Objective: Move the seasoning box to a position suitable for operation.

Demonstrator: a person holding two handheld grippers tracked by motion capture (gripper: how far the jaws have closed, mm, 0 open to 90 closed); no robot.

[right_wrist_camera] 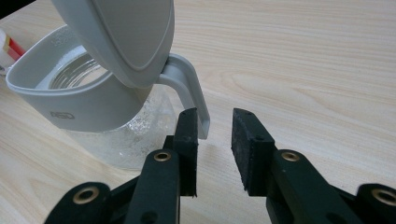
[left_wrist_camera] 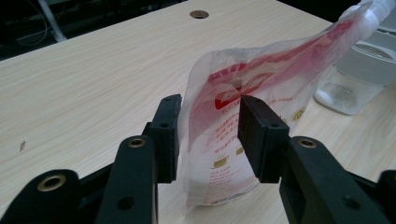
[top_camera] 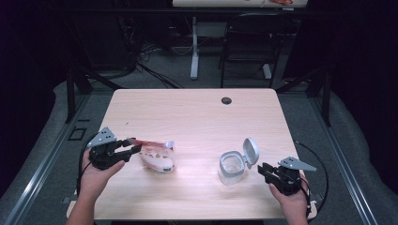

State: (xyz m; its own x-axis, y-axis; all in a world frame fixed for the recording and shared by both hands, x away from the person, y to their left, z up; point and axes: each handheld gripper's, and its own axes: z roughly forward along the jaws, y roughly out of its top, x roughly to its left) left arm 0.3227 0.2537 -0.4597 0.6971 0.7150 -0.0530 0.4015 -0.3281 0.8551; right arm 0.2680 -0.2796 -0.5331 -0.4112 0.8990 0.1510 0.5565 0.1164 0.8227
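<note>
A clear pouch with red print lies on the left part of the wooden table, its left end raised. My left gripper holds that end. In the left gripper view the pouch stands on edge between the two pads, which touch it on both sides. At the right stands a clear container with a grey collar, its hinged lid flipped up. My right gripper sits just right of it, open. In the right gripper view the container's grey handle ends just beyond my left fingertip, and nothing is between the jaws of the right gripper.
A round cable hole sits near the table's far edge. Beyond the table stand a black chair and a white desk leg, with cables on the floor. Bare wood lies between the pouch and the container.
</note>
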